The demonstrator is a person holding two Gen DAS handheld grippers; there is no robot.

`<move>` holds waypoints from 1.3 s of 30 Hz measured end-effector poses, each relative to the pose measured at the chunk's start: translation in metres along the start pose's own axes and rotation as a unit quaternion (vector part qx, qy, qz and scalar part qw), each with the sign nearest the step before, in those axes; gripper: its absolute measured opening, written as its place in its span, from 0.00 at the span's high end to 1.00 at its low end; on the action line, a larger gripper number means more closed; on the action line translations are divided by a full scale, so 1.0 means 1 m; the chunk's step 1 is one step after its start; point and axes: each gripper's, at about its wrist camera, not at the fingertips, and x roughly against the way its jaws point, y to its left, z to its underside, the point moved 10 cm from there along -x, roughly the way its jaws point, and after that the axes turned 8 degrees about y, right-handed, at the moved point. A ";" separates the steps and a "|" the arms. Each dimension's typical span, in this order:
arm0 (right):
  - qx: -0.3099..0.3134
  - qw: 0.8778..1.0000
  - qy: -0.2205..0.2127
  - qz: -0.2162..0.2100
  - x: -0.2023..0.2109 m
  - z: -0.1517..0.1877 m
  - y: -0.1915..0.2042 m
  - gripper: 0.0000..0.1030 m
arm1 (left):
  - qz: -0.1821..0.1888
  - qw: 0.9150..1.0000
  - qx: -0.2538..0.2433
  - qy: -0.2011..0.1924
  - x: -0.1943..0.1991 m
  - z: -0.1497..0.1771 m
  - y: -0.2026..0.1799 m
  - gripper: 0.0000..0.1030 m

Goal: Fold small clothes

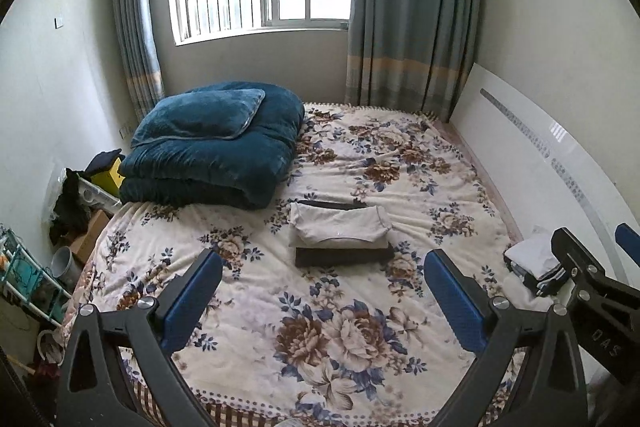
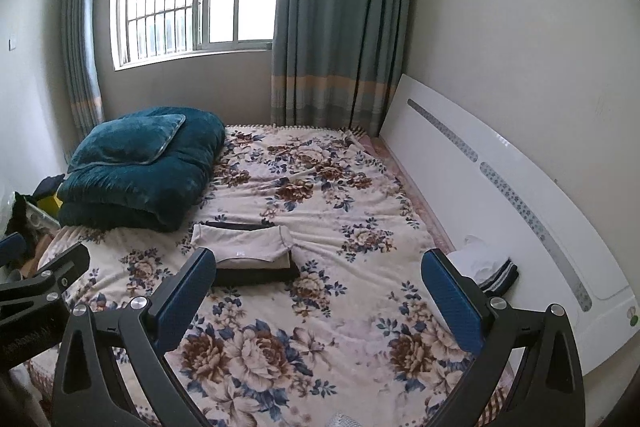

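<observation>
A bed covered by a cream blanket printed with brown and blue flowers (image 1: 320, 307) fills most of both views, with a white glossy headboard panel (image 1: 560, 163) leaning along its right side. On the far left corner of the bed sits a bulky folded teal plush quilt (image 1: 212, 155). Near the middle of the blanket lies a stack of folded clothes, a beige garment on top of a dark one (image 1: 340, 231). By the headboard rests a smaller loose heap of white and dark striped clothes (image 2: 486, 267). The left gripper (image 1: 324, 303) and the right gripper (image 2: 320, 299) both hover above the near part of the blanket, blue-padded fingers spread wide apart, gripping nothing.
</observation>
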 end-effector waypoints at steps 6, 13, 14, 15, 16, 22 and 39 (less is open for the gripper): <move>-0.001 1.000 -0.006 -0.007 0.002 -0.006 -0.005 0.00 | -0.005 1.000 0.000 -0.006 0.004 0.000 0.000 0.00; 0.001 1.000 -0.006 -0.013 0.000 -0.008 -0.002 0.00 | -0.015 1.000 0.004 -0.008 0.007 0.002 0.006 0.00; 0.002 1.000 -0.006 -0.014 -0.004 -0.008 -0.003 0.00 | -0.016 1.000 0.005 -0.008 0.007 0.002 0.007 0.00; 0.003 1.000 -0.006 -0.015 -0.005 -0.008 -0.003 0.00 | -0.015 1.000 0.005 -0.008 0.007 0.003 0.007 0.00; 0.004 1.000 -0.006 -0.015 -0.006 -0.008 -0.002 0.00 | -0.017 1.000 0.006 -0.008 0.006 0.002 0.008 0.00; 0.006 1.000 -0.005 -0.019 -0.008 -0.010 0.003 0.00 | -0.023 1.000 0.008 -0.007 0.004 0.002 0.010 0.00; 0.012 0.999 0.001 -0.033 -0.008 -0.008 0.022 0.00 | -0.026 1.000 0.013 -0.008 0.004 0.004 0.009 0.00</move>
